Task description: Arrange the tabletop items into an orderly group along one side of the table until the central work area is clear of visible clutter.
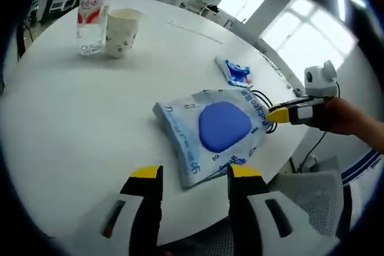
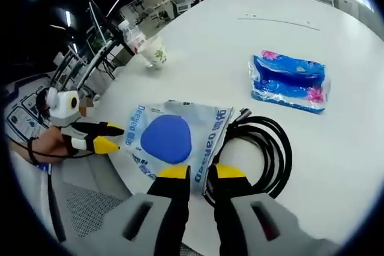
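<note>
Bare table [image 1: 72, 124] left of packet [image 1: 213, 133]; cable [image 2: 270, 148] crowds its right.

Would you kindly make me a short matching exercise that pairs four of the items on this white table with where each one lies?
Things:
1. paper cup
2. black cable
3. tissue pack
4. pouch with the blue oval

Places:
A. coiled beside the pouch, at the table's near edge in the right gripper view
B. lying alone, beyond the cable in the right gripper view
C. standing next to the plastic bottle at the far side
D. between the two grippers, just ahead of the right gripper

Pairs: 1-C, 2-A, 3-B, 4-D
</note>
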`<control>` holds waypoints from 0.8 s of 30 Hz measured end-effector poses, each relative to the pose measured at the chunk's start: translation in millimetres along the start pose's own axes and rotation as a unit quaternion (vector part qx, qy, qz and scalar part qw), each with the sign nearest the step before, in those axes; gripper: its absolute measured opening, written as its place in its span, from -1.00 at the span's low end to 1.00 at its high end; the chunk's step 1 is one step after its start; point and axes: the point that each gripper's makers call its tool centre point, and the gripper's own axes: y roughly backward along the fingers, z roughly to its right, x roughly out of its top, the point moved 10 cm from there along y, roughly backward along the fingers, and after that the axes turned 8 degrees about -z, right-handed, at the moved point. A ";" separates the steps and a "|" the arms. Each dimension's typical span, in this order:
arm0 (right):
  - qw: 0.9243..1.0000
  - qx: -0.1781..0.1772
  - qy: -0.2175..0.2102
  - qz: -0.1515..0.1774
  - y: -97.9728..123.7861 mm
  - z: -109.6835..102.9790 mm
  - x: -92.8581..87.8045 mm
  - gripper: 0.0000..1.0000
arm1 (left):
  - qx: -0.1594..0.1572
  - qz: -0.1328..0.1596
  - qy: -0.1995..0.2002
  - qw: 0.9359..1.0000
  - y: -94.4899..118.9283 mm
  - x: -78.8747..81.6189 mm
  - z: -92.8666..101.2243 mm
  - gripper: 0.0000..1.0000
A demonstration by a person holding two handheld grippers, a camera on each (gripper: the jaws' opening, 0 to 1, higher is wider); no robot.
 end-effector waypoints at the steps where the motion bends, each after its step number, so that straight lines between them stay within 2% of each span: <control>1: 1.000 0.000 0.001 0.000 -0.2 -0.6 -0.2 -0.76 | -0.002 0.001 -0.004 1.000 -0.6 0.8 0.8 -0.25; 4: 1.000 -0.003 0.007 -0.004 -1.3 -2.1 -1.1 -0.79 | -0.005 0.001 -0.019 1.000 -4.1 2.0 1.8 -0.43; 8: 1.000 -0.001 0.009 -0.003 -2.6 -4.1 -1.5 -0.81 | -0.005 -0.008 -0.022 1.000 -5.9 1.3 2.7 -0.46; 12: 1.000 -0.008 0.011 -0.004 -4.3 -5.7 -3.4 -0.93 | -0.001 -0.019 -0.027 0.999 -9.2 0.6 0.9 -0.54; 15: 1.000 -0.016 0.009 -0.005 -5.9 -5.2 -4.5 -1.00 | -0.001 -0.035 -0.028 0.999 -11.7 0.7 -2.2 -0.75; 17: 1.000 -0.016 0.003 -0.003 -5.7 -5.2 -4.1 -1.00 | -0.003 -0.040 -0.030 0.999 -11.5 1.1 -3.7 -0.96; 24: 1.000 -0.008 0.013 0.009 -2.9 -7.5 2.6 -1.00 | -0.015 -0.036 -0.054 0.998 -3.4 12.1 -4.1 -1.00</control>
